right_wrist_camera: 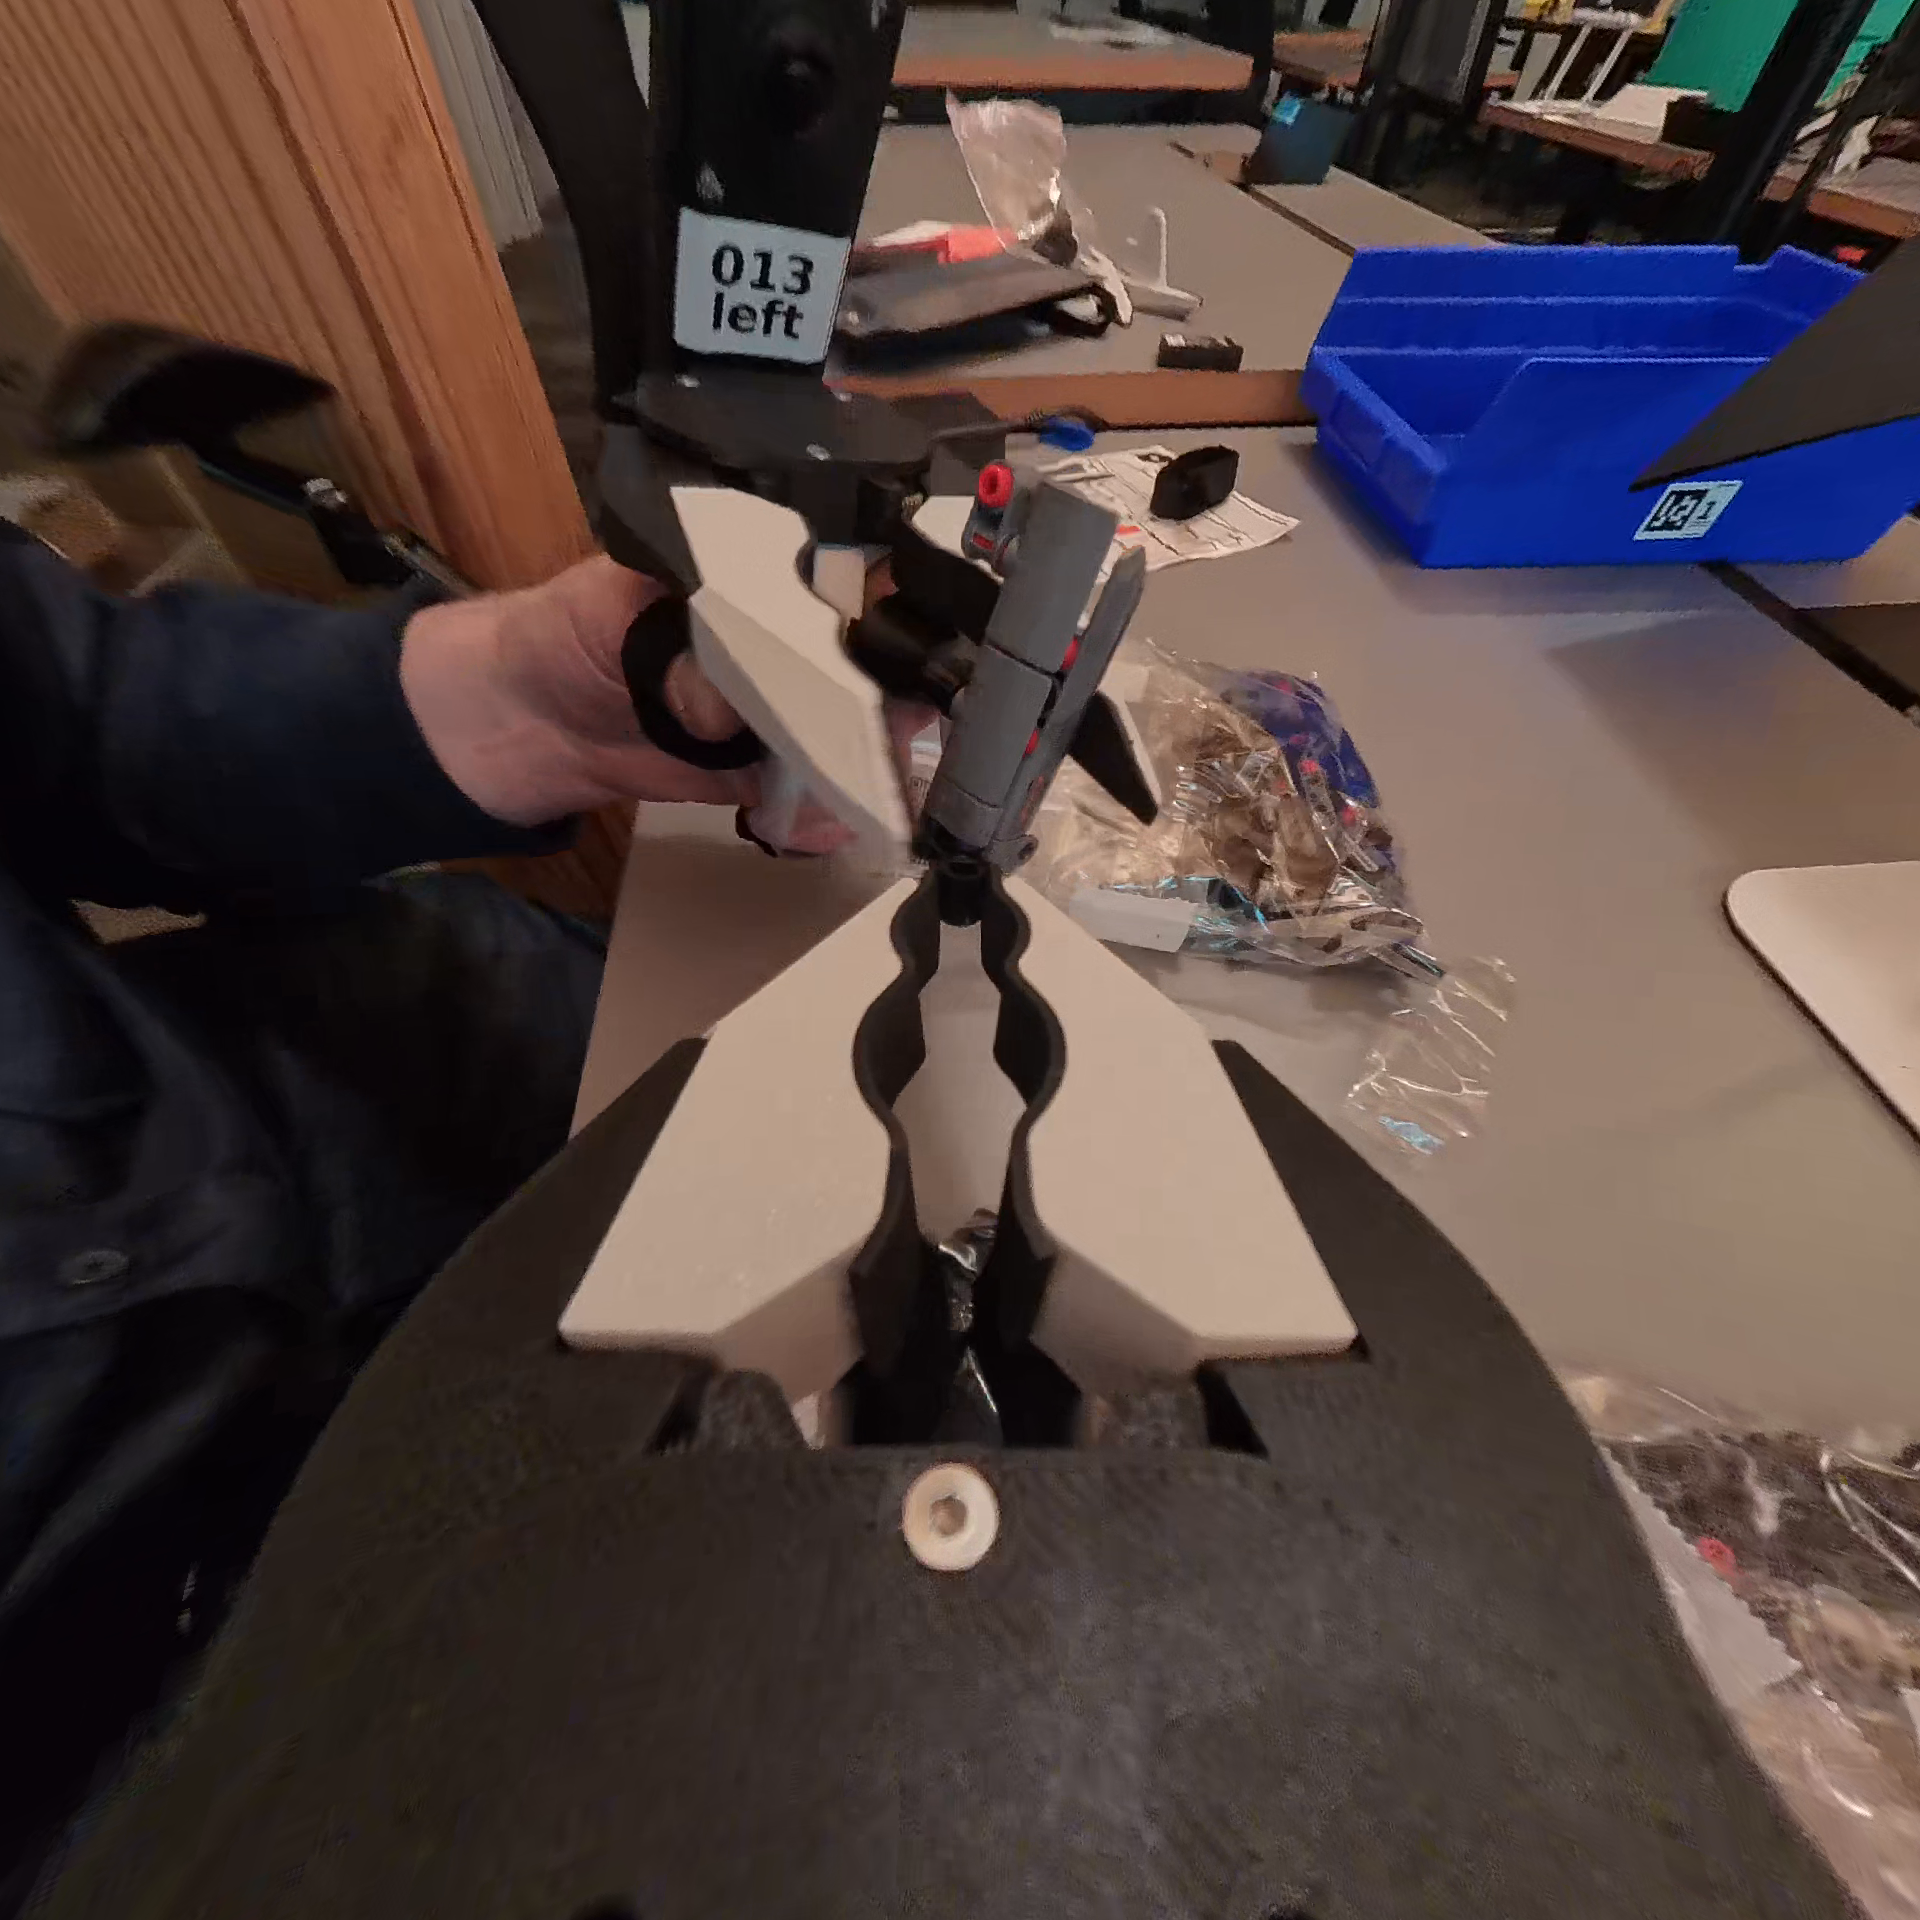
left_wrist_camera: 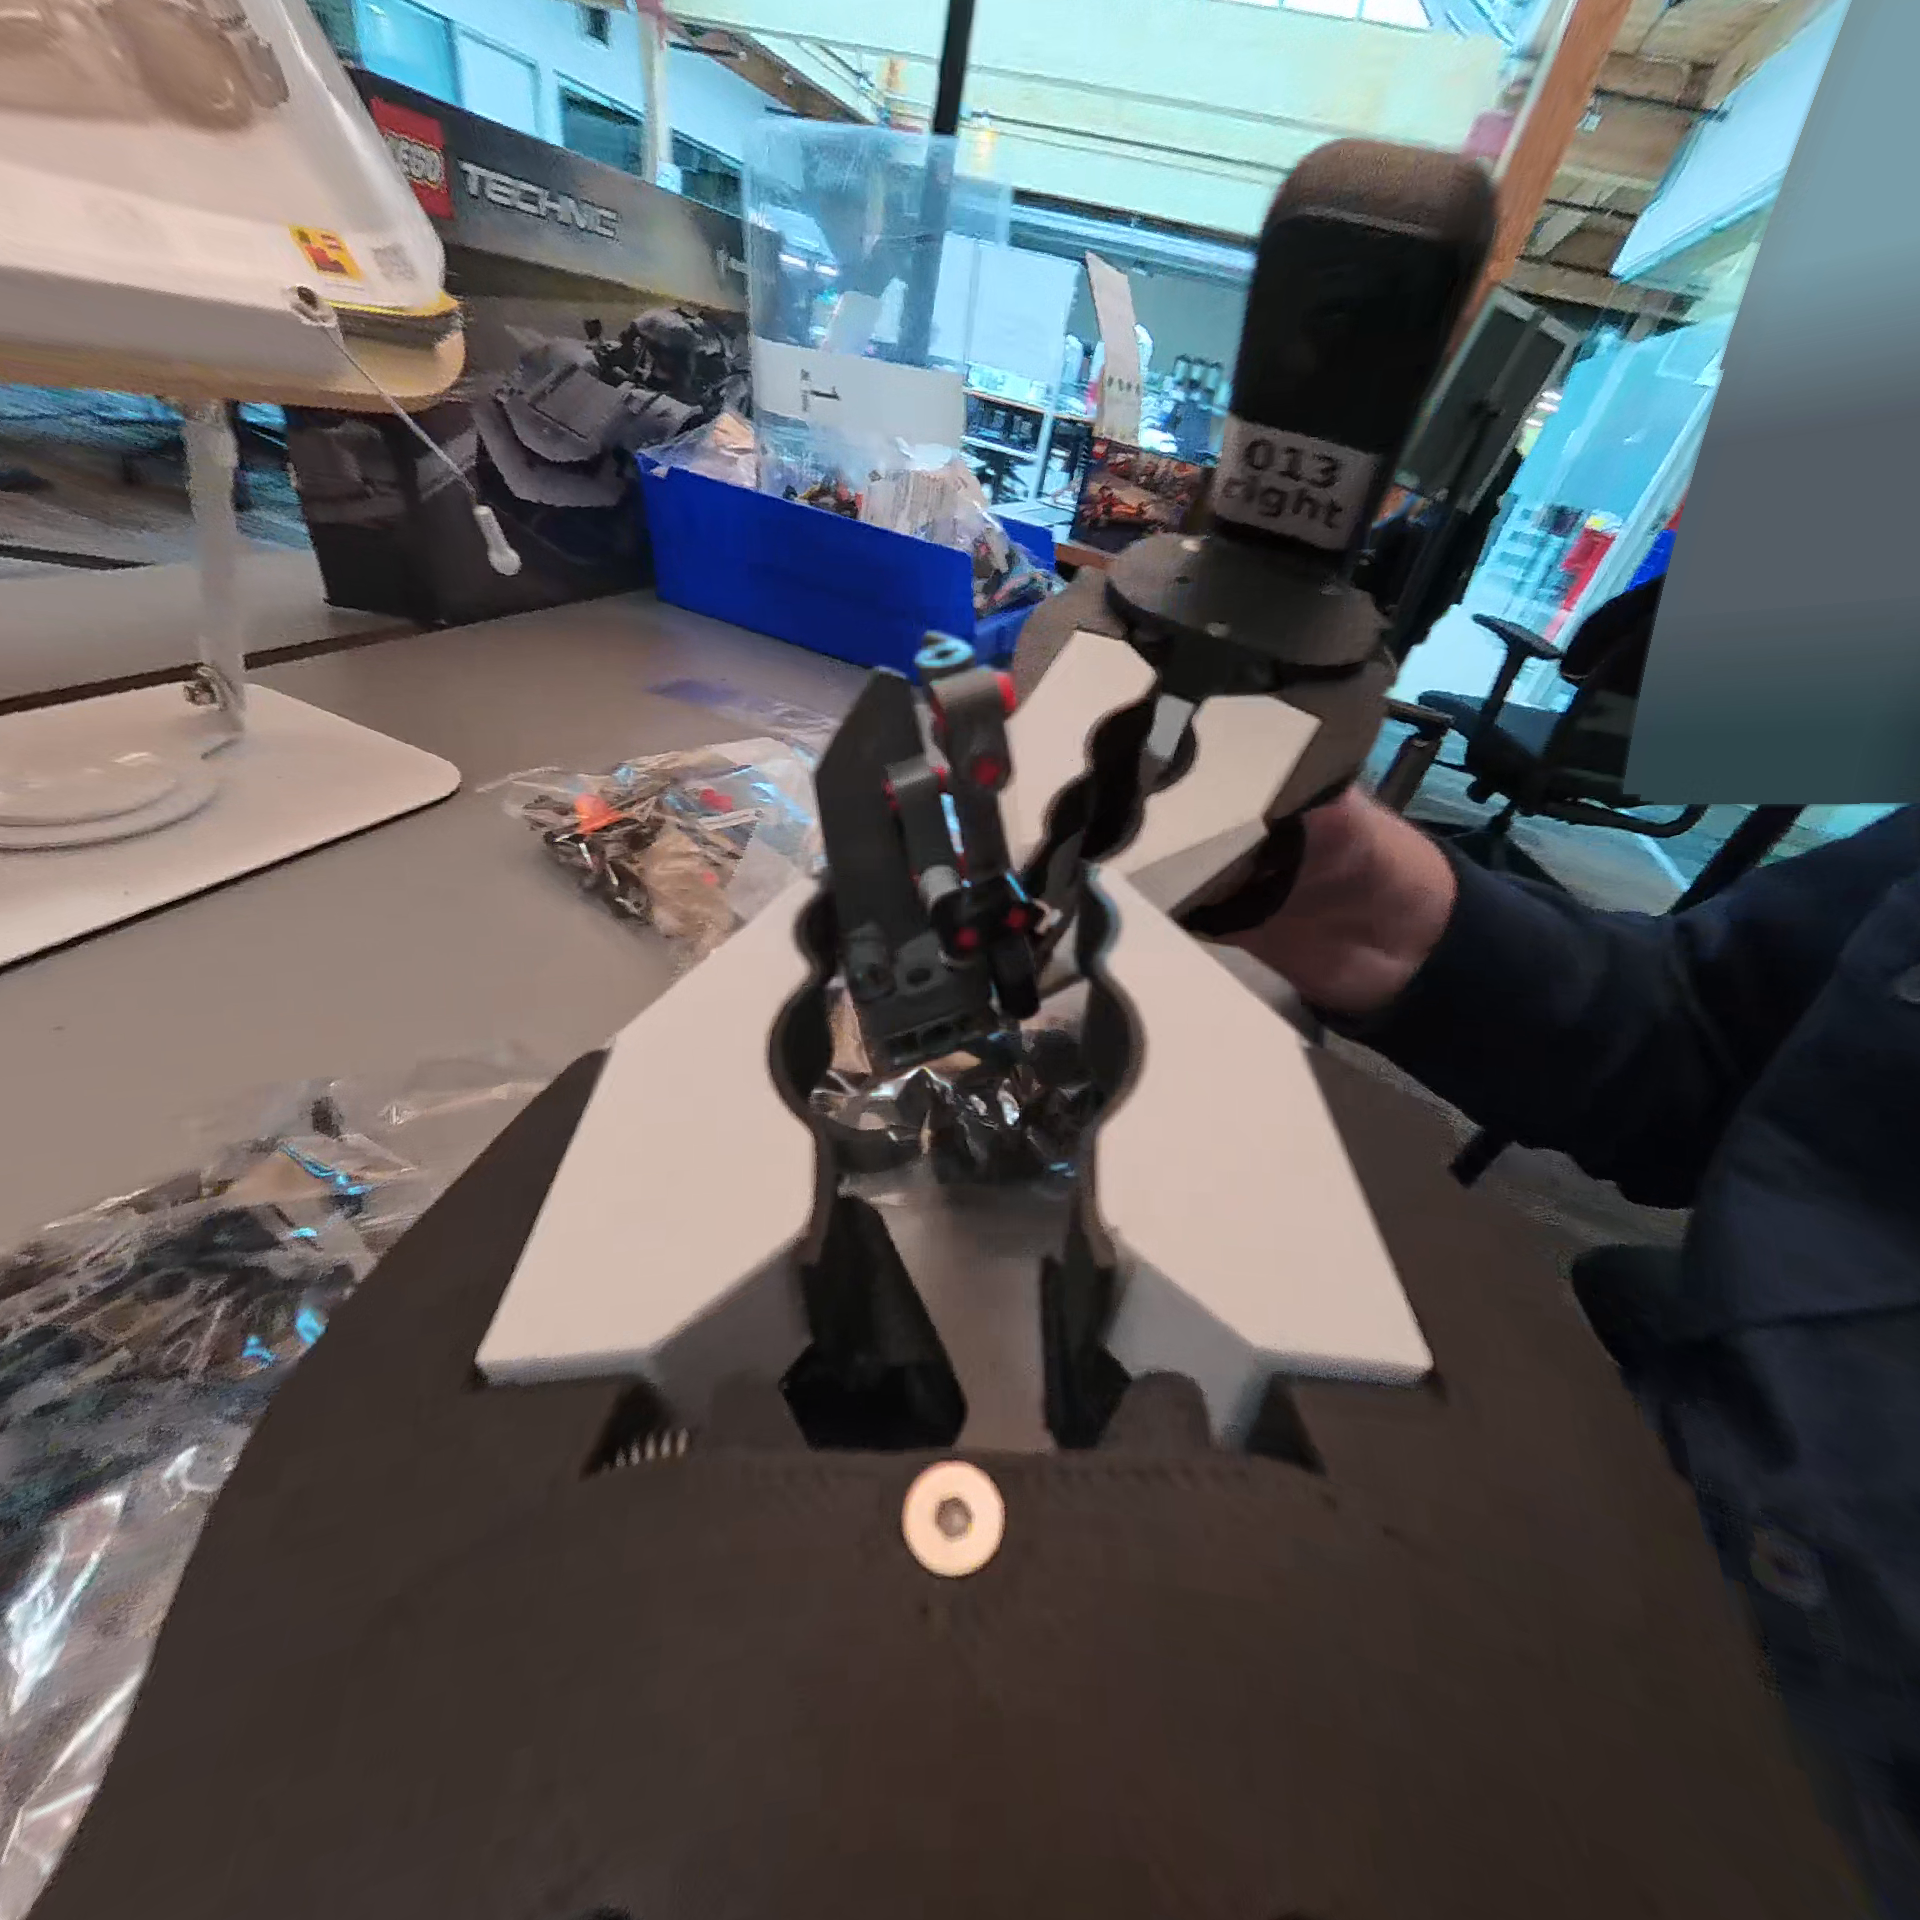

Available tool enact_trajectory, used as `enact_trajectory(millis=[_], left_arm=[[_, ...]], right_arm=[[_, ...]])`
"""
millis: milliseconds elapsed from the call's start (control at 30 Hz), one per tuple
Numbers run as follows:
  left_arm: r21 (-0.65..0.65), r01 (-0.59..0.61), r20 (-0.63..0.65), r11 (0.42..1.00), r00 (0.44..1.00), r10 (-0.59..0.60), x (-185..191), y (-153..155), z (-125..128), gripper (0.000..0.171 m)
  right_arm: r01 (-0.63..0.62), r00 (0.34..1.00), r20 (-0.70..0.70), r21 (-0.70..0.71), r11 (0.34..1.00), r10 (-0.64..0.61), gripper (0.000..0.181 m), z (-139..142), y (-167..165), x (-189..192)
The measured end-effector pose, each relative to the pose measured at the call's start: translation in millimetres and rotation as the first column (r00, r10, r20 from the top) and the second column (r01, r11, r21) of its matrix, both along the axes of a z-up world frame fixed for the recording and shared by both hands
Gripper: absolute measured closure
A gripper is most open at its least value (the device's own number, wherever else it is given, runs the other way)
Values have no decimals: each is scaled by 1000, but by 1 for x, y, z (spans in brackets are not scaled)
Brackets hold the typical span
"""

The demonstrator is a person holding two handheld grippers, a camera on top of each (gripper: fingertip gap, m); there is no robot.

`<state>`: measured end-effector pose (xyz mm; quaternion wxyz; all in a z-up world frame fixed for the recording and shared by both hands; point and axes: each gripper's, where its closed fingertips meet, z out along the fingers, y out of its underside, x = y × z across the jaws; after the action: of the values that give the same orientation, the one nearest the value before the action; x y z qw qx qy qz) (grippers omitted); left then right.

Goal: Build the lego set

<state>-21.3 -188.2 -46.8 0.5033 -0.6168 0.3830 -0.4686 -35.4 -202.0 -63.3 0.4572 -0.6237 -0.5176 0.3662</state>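
A grey Lego assembly (left_wrist_camera: 925,862) with red pins is held upright in the air between the two grippers. My left gripper (left_wrist_camera: 956,899) is shut on its sides. In the right wrist view the assembly (right_wrist_camera: 1029,644) stands between the left gripper's (right_wrist_camera: 1018,810) white finger (right_wrist_camera: 779,665) and dark finger. My right gripper (right_wrist_camera: 961,891) is shut on a small black piece (right_wrist_camera: 958,896) at the assembly's lower end. In the left wrist view the right gripper (left_wrist_camera: 1049,883) reaches in from the upper right, held by a hand (left_wrist_camera: 1340,904).
Clear bags of Lego parts (left_wrist_camera: 644,821) (right_wrist_camera: 1247,831) lie on the grey table (right_wrist_camera: 1558,779). A blue bin (right_wrist_camera: 1558,416) stands at the back, also seen in the left wrist view (left_wrist_camera: 800,571) beside the set's box (left_wrist_camera: 520,364). A white stand (left_wrist_camera: 208,800) holds a booklet at left. Only a small space, under 4 cm, lies between the two pairs of fingers.
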Motion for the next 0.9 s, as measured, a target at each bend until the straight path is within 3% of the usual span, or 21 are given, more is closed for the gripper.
enact_trajectory(millis=[67, 300, 467, 533, 633, 800, 900], left_arm=[[-1, -33, 17, 999, 999, 33, -3, 5, 2, 137], [135, -109, -89, 985, 989, 121, -10, 14, -5, 139], [31, -60, -41, 998, 997, 61, -11, 17, -8, 139], [48, -49, -41, 998, 998, 51, -11, 16, -8, 139], [90, -52, -20, 995, 998, 54, -13, 14, 0, 139], [160, -56, -4, 985, 998, 58, -14, 13, 9, 139], [146, -69, -7, 987, 997, 70, -15, 14, 9, 139]], right_arm=[[36, 999, 17, 55, 998, -37, 176, 1, 1, -2], [173, 966, 142, 270, 947, -217, 176, -3, 12, -4], [163, 935, 206, 478, 863, -290, 176, -3, 16, -4], [166, 952, 176, 389, 906, -251, 176, -3, 13, -4], [142, 990, -32, 46, 989, -141, 176, 9, 7, -6], [10, 950, -294, -313, 950, -107, 176, 20, 4, -6], [25, 939, -318, -326, 945, -134, 177, 21, 5, -7]])
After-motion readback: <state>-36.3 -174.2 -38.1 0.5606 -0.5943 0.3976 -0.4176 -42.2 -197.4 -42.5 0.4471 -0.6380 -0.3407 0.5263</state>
